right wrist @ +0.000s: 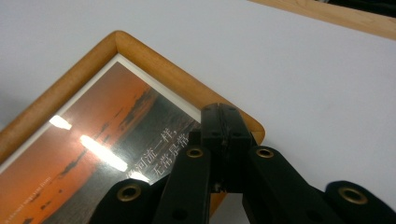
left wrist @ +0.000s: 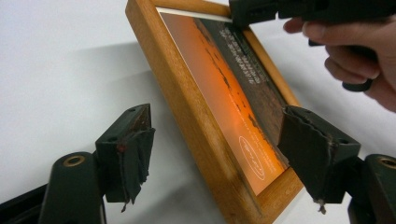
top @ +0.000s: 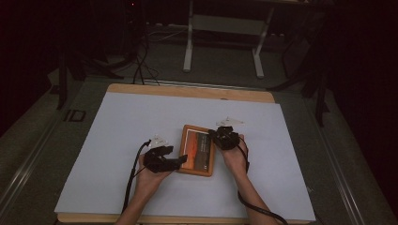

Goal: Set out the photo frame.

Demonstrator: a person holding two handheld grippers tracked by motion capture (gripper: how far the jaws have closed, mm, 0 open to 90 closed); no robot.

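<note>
Wooden picture frame (top: 197, 150) lies flat on the white-covered worktop (top: 117, 140), holding an orange sunset print with white lettering. Left claw (left wrist: 219, 154) is released, jaws spread wide astride the frame's near corner, pads clear of the wood. Right claw (right wrist: 223, 135) is clenched, tips together over the frame's far corner; whether it pinches anything, cannot tell.
</note>
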